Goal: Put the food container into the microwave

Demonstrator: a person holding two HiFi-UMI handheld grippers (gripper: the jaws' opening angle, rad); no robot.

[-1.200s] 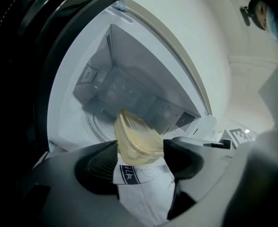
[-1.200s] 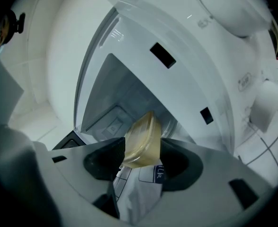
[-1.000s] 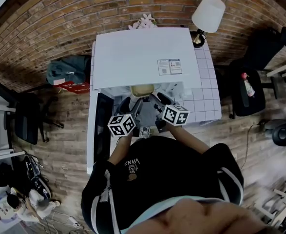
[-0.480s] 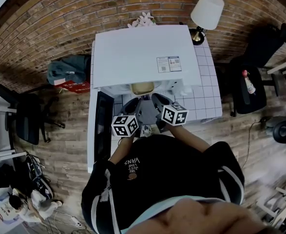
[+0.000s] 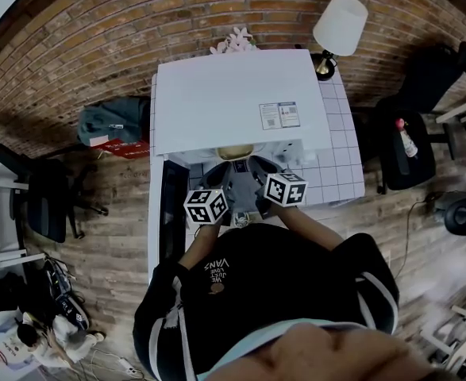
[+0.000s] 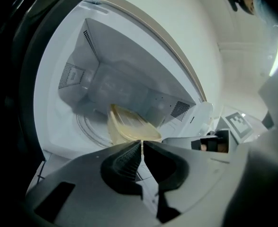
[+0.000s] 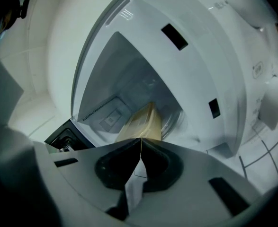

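Our left hand-held gripper (image 6: 142, 143) and right hand-held gripper (image 7: 140, 140) pinch the pale-yellow plastic food container (image 6: 128, 126); let's slide it level into the white microwave (image 5: 233, 94).

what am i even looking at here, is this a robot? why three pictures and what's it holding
There is no robot here: a person holds a two-jaw tool in each hand. The wide picture comes from a camera on the person's head, looking steeply down at a white microwave on a tiled table, with a lamp behind it. The microwave's door is swung open to the left. The other two pictures come from cameras riding on each tool, looking along its jaws into the open oven. The left hand-held gripper and the right hand-held gripper are each shut on the rim of a pale yellow food container, holding it between them in the oven's opening.
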